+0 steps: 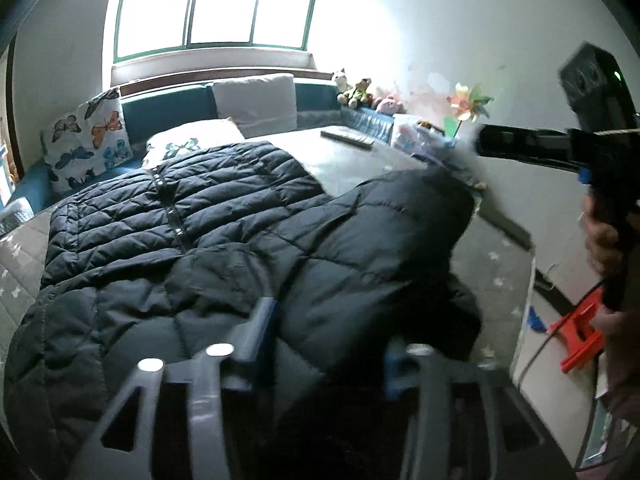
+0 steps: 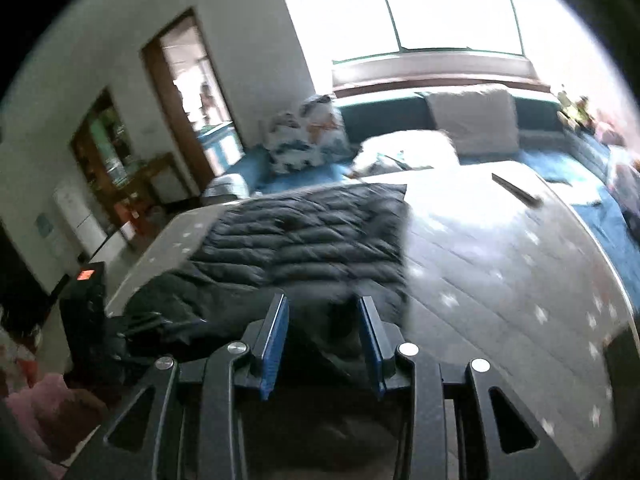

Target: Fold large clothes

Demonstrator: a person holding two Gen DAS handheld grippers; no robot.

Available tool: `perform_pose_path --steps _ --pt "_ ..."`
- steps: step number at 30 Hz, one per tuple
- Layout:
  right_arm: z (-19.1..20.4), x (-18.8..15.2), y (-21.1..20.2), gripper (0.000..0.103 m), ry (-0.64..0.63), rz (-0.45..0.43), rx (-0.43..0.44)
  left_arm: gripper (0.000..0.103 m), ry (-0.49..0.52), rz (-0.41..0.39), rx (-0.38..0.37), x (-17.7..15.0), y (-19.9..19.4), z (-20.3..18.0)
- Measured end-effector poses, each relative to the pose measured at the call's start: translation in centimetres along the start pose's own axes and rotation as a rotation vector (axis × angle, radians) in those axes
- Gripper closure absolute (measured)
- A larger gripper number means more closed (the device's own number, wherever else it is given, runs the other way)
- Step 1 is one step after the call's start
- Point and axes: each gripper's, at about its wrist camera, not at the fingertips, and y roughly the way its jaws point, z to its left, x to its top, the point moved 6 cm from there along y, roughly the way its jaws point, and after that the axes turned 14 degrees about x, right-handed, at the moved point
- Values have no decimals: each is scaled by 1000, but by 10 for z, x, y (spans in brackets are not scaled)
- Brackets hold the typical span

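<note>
On the bed (image 1: pixel 352 156), a dark quilted jacket (image 1: pixel 192 216) lies spread, reaching from the near edge towards the pillows.

Grey star-print cover shows bare along the bed's right side, where a flat dark remote-like thing (image 1: pixel 347 138) rests near the far right corner. A butterfly cushion (image 1: pixel 86 140) leans at the far left corner. The left hand-held gripper (image 1: pixel 328 332) hovers over the jacket at the near edge, jaws well apart and clamping nothing. The right hand-held gripper (image 2: pixel 322 344) stands part open with dark jacket fabric between its blue pads (image 2: pixel 276 340); whether they pinch it I cannot tell.
</note>
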Motion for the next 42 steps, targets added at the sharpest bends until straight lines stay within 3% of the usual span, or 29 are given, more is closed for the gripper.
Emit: perform_pose_path --steps 2,6,10,14,19,21,24,31,37,42 --pt "11 4 15 63 -39 19 20 21 3 -29 -15 2 -14 -2" --pt "30 -1 60 63 -74 102 72 20 -8 -75 -29 9 -49 12" --pt "38 -12 88 63 -121 168 43 20 -83 -130 28 24 -78 64" --pt "43 -15 107 63 -166 217 13 20 -206 -82 157 30 -69 143" --pt "15 -31 116 63 -129 285 -53 22 -271 48 211 0 -36 198" --pt "5 -41 113 63 -120 305 -79 23 -266 80 194 -20 -29 198" --pt "-16 -60 110 63 -103 345 -112 23 -238 63 210 -39 -26 189" --pt "-45 -85 107 63 -14 291 -41 23 -214 31 260 -70 -18 170" --pt "-29 -67 93 63 -89 317 -145 23 -194 42 301 -71 -16 162" --pt "5 -35 77 61 -147 228 -107 23 -198 37 350 -64 -19 153"
